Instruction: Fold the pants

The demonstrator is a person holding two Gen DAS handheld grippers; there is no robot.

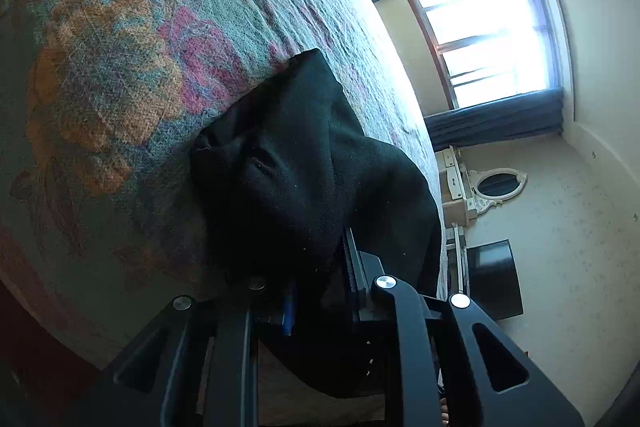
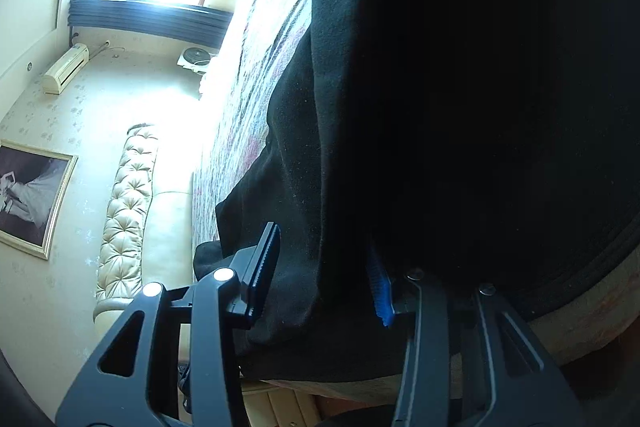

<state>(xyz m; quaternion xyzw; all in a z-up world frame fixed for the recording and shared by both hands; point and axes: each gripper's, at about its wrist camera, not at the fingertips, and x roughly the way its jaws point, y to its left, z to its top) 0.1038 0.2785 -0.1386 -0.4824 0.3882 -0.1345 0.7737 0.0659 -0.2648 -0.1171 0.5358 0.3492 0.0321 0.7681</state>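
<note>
- Gripping black pants (image 1: 304,163) at two spots on the bed, apparently to lift or carry an edge over for a fold.
- Left gripper (image 1: 316,291): clenched on a bunched end of the pants; cloth drapes over and between the pads, hiding most of the blue pad.
- Right gripper (image 2: 324,275): jaws have narrowed around a thick fold of the same pants; cloth fills the gap between the black pad and the blue pad, reads as grasped.
- Pants lie on the floral bedspread (image 1: 120,75), near the bed's edge closest to both cameras; the rest of the fabric trails away across the bedspread in the right wrist view.
- Holding two separate points likely keeps the layers aligned while the fabric moves.
- Around the bed: window (image 1: 492,35) with dark curtains beyond it, tufted headboard (image 2: 128,195) at one end, framed picture (image 2: 28,195) and air conditioner (image 2: 66,69) on the wall, oval mirror (image 1: 498,183) and dark screen (image 1: 494,279) on the other side.
- Nothing on the bedspread blocks the fold; dark cloth hides much of the right view.
</note>
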